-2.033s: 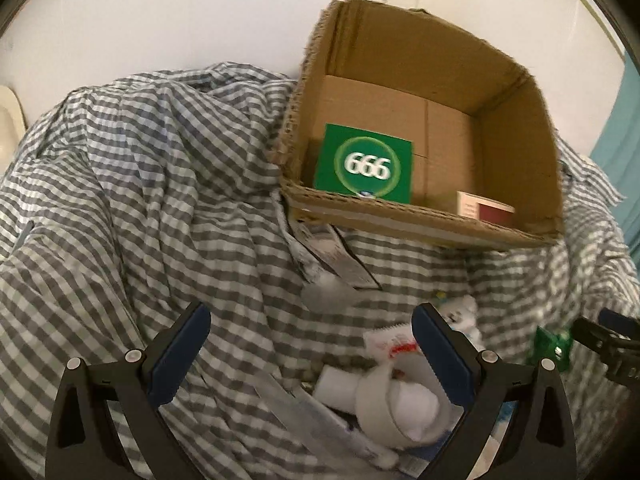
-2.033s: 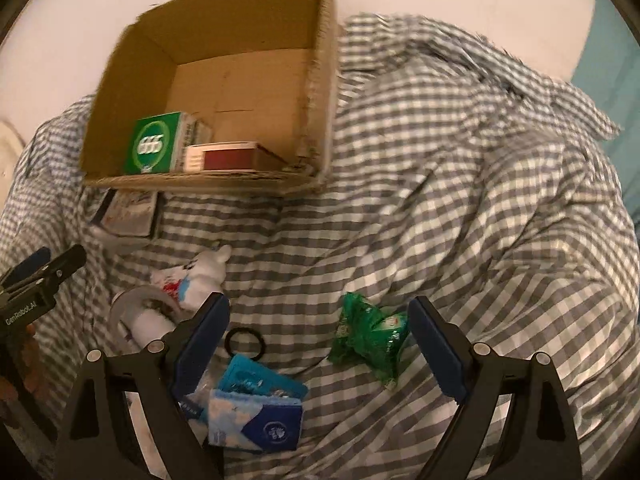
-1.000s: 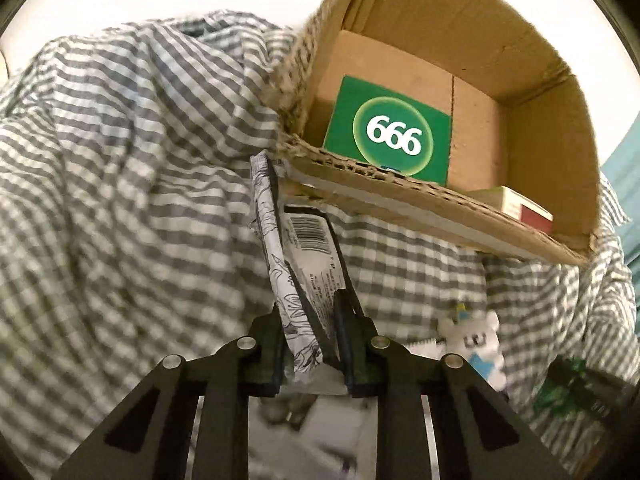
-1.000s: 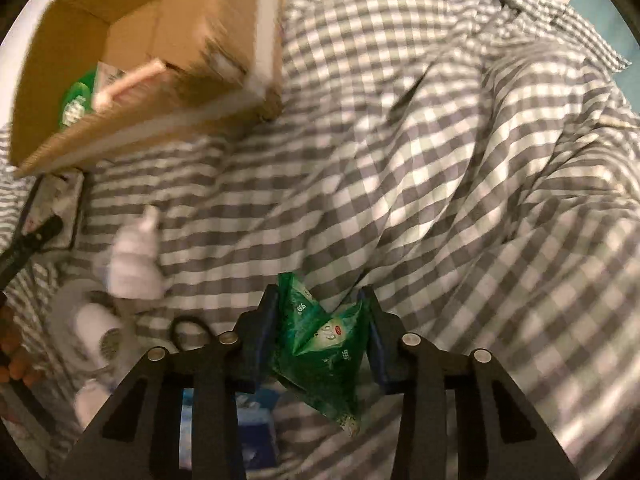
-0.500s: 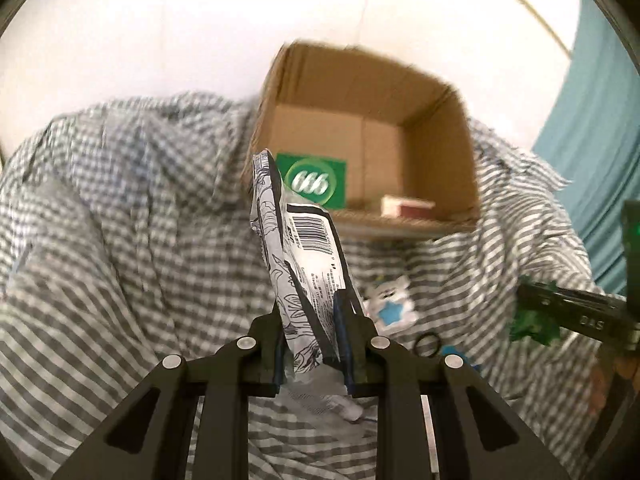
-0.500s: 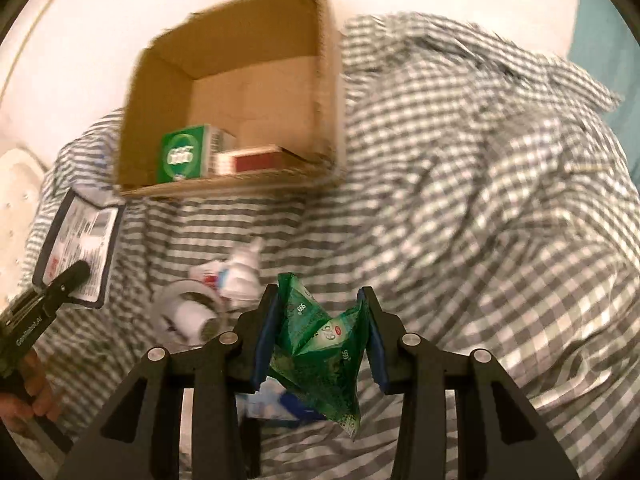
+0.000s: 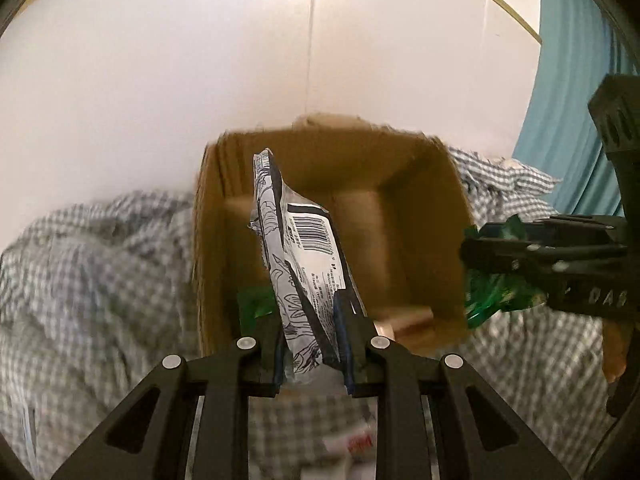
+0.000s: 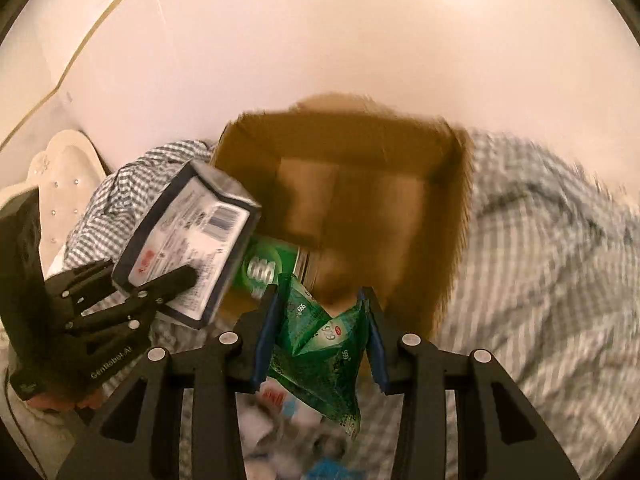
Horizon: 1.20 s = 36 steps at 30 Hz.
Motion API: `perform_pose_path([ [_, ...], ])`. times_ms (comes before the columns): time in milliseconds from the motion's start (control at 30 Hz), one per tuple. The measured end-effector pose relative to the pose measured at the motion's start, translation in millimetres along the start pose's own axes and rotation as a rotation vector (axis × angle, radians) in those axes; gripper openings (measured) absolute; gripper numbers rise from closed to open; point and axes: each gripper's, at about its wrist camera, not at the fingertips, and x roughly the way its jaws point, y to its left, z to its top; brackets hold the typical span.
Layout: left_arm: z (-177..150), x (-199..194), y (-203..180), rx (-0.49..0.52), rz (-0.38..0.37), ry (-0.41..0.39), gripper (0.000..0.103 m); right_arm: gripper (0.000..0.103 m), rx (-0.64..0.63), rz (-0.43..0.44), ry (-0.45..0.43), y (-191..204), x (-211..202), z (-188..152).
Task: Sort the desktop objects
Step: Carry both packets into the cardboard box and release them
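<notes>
My left gripper (image 7: 314, 344) is shut on a black-and-white printed packet (image 7: 298, 256) with a barcode, held upright in front of the open cardboard box (image 7: 404, 168). The right wrist view shows that packet (image 8: 188, 248) and the left gripper (image 8: 160, 286) at the box's left side. My right gripper (image 8: 320, 330) is shut on a crumpled green packet (image 8: 320, 344), just before the box's (image 8: 452, 216) near wall. In the left wrist view the right gripper (image 7: 480, 248) and its green packet (image 7: 496, 292) hover at the box's right wall. A green box marked 666 (image 8: 264, 268) lies inside.
The box rests on a grey checked cloth (image 8: 540, 240) against a white wall. Small white, red and blue items (image 8: 276, 412) lie blurred on the cloth below the grippers. A teal curtain (image 7: 576, 80) hangs at the right. A reddish carton (image 7: 412, 322) lies in the box.
Both grippers have risen with their packets and come closer to the box, which now sits lower and more central in both views. Each grip is unchanged.
</notes>
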Motion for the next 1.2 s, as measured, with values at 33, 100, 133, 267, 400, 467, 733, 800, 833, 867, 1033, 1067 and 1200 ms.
perform_pose_path([
  [33, 5, 9, 1, 0.006, 0.005, -0.009, 0.022, 0.039, -0.011, -0.017, -0.004, -1, 7, 7],
  [100, 12, 27, 1, 0.030, 0.013, -0.019, 0.022, 0.039, -0.020, -0.027, -0.006, -7, 29, 19],
  [133, 16, 39, 1, 0.047, 0.016, -0.018, 0.022, 0.039, -0.008, -0.028, -0.002, -11, 38, 22],
  [267, 26, 74, 8, 0.047, 0.015, -0.024, 0.022, 0.040, 0.008, -0.025, 0.002, -24, 73, 31],
  [400, 30, 88, 12, 0.040, 0.040, -0.031, 0.062, 0.054, -0.018, -0.069, -0.013, -26, 94, 32],
  [467, 29, 86, 9, 0.052, 0.113, -0.043, 0.088, 0.068, 0.012, -0.074, -0.036, -32, 94, 33],
  [733, 30, 33, 1, 0.061, 0.166, -0.100, 0.090, 0.074, 0.091, -0.099, -0.129, -37, 44, 40],
  [800, 22, 14, 2, 0.064, 0.187, -0.096, 0.092, 0.074, 0.120, -0.095, -0.144, -33, 21, 36],
  [833, 13, 0, 3, 0.062, 0.189, -0.102, 0.093, 0.074, 0.131, -0.099, -0.148, -33, 12, 33],
  [867, 6, -10, 4, 0.055, 0.183, -0.102, 0.094, 0.074, 0.131, -0.101, -0.150, -28, -2, 26],
  [1033, -45, -51, 11, -0.031, 0.165, -0.024, 0.095, 0.074, 0.132, -0.135, -0.117, -16, -39, -33],
  [1067, -60, -55, 12, -0.053, 0.159, 0.013, 0.095, 0.074, 0.145, -0.138, -0.101, -15, -44, -48],
  [1200, -111, -66, 4, -0.112, 0.167, 0.131, 0.095, 0.074, 0.241, -0.133, -0.004, -11, -47, -112],
])
